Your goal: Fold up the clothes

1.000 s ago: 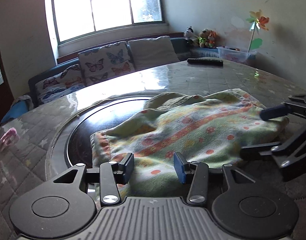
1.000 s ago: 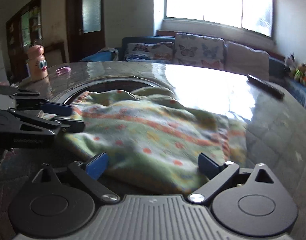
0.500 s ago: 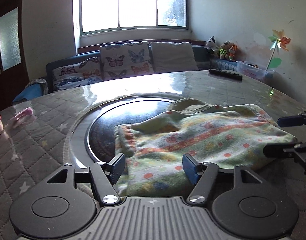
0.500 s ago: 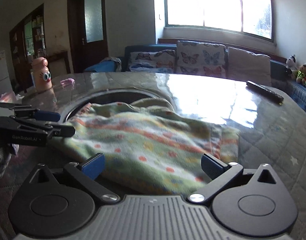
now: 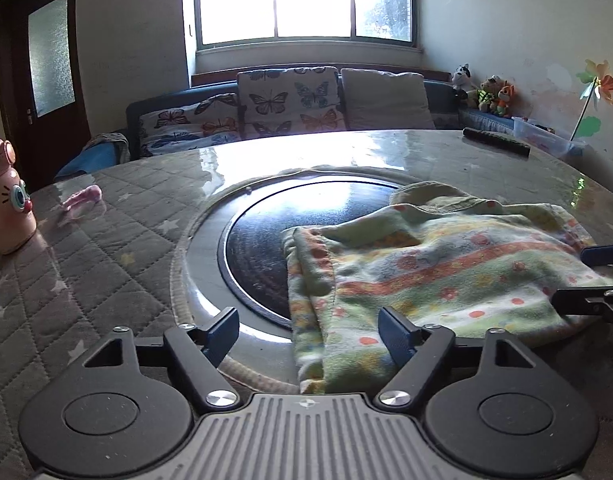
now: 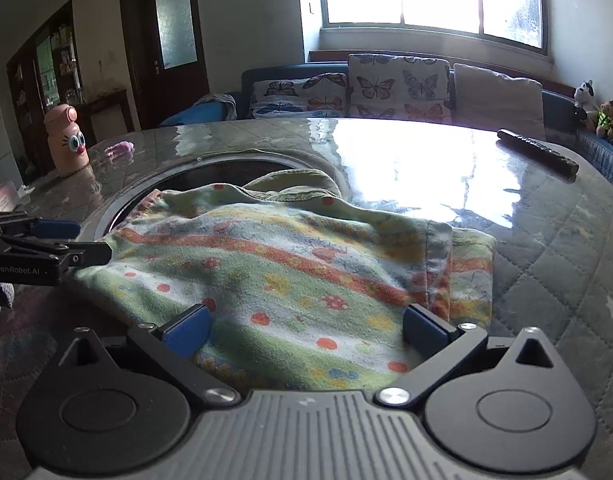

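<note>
A folded green and yellow garment (image 5: 446, 276) with orange stripes and dots lies on the round table, partly over its dark glass inset (image 5: 258, 248). My left gripper (image 5: 308, 328) hovers at the garment's near left corner. Its jaws are opening, and the cloth's edge lies between them without the pads pressing it. From the right wrist view the same garment (image 6: 286, 256) fills the middle, and the left gripper (image 6: 54, 240) shows at its left edge. My right gripper (image 6: 306, 326) stands open wide over the garment's near edge, and its tips (image 5: 594, 276) show at the far right of the left wrist view.
A pink bottle with cartoon eyes (image 5: 8, 200) and a small pink item (image 5: 82, 196) sit on the quilted table cover at left. A black remote (image 6: 538, 156) lies at the far right. A sofa with butterfly cushions (image 5: 290, 100) stands behind the table.
The left gripper's jaws have spread wider, and it has rolled level and shifted left, so the garment now lies toward its right finger. The right gripper stays open over the near edge.
</note>
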A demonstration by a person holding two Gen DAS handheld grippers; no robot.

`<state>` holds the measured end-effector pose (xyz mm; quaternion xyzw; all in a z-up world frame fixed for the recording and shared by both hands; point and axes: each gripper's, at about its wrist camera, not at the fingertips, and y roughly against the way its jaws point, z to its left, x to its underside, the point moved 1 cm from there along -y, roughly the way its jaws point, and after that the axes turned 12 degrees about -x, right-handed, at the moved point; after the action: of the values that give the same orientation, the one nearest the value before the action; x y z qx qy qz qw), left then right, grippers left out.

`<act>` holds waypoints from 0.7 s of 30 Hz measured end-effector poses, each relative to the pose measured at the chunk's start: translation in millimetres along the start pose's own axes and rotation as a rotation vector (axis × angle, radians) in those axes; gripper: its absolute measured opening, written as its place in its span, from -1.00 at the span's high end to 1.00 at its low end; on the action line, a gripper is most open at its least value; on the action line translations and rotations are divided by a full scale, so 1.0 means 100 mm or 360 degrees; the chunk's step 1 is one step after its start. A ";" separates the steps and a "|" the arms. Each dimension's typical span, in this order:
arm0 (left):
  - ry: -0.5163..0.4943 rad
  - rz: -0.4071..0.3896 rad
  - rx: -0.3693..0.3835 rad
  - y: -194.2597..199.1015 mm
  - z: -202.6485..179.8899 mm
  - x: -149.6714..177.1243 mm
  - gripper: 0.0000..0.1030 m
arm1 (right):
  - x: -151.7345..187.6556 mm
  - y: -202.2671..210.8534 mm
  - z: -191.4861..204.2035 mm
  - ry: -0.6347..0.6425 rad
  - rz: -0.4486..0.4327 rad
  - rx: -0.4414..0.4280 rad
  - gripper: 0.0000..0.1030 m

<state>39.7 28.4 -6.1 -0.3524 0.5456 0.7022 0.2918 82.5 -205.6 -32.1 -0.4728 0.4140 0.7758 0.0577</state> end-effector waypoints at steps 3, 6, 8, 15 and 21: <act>-0.0007 -0.0010 -0.0012 0.04 0.03 0.01 -0.58 | 0.01 0.00 0.01 0.0006 0.0004 0.0005 -1.00; -0.0041 -0.0050 -0.0077 0.09 0.06 0.00 -0.61 | 0.01 0.01 0.00 0.0002 0.0004 0.0003 -1.00; -0.0062 -0.0050 -0.0118 0.08 0.09 0.02 -0.67 | 0.01 0.01 0.01 0.0006 0.0006 0.0008 -1.00; -0.0029 -0.0024 -0.0110 0.09 0.12 0.02 -0.66 | 0.00 0.01 0.03 0.0017 0.0013 0.0019 -1.00; -0.0038 -0.0108 -0.0110 0.12 0.10 -0.28 -0.73 | 0.00 0.01 0.04 0.0025 0.0019 0.0027 -1.00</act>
<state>44.5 34.1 24.5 -0.3720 0.5053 0.7145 0.3096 79.3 -202.8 -30.7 -0.4759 0.4239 0.7687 0.0537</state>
